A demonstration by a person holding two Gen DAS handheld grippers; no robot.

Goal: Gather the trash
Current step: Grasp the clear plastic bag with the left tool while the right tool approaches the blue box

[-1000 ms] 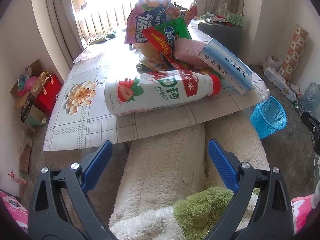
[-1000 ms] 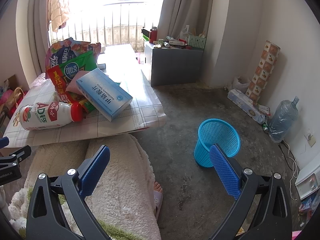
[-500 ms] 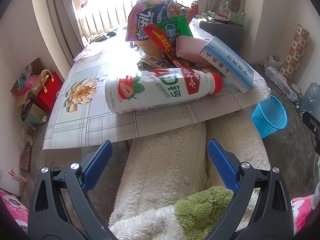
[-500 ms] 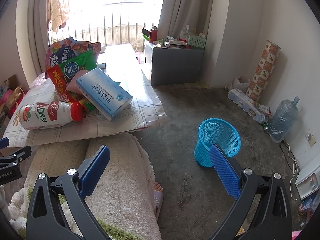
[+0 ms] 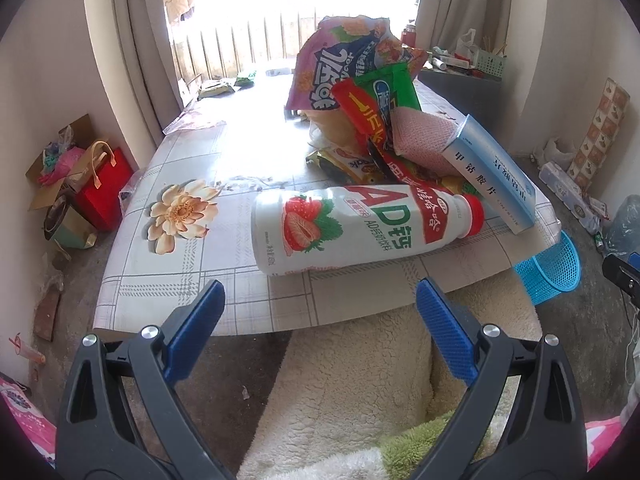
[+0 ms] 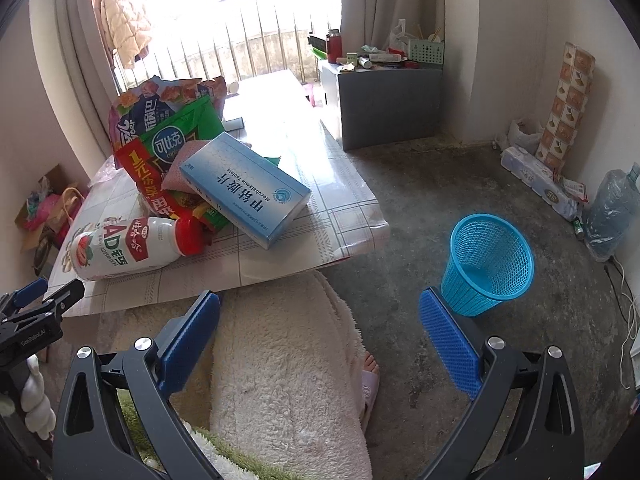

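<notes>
A white strawberry-print bottle [image 5: 360,228] with a red cap lies on its side near the front edge of the low table [image 5: 188,280]. Behind it sit a blue medicine box [image 5: 494,176], a pink cloth roll [image 5: 424,140] and several snack bags [image 5: 352,76]. My left gripper [image 5: 320,320] is open, just short of the bottle, with nothing between its fingers. My right gripper [image 6: 320,328] hangs open over the person's fleece-covered lap, to the right of the table. The bottle [image 6: 128,248], the medicine box [image 6: 248,188] and a blue mesh bin [image 6: 486,264] on the floor show in the right wrist view.
The blue bin [image 5: 552,268] peeks out past the table's right corner. A red gift bag [image 5: 100,192] and boxes stand on the floor at the left. A grey cabinet [image 6: 384,104] with clutter stands beyond the table. A water jug [image 6: 612,216] and paper rolls line the right wall.
My left gripper has moved forward and a little left toward the bottle, which looms larger. The right gripper has barely moved. Both stay open.
</notes>
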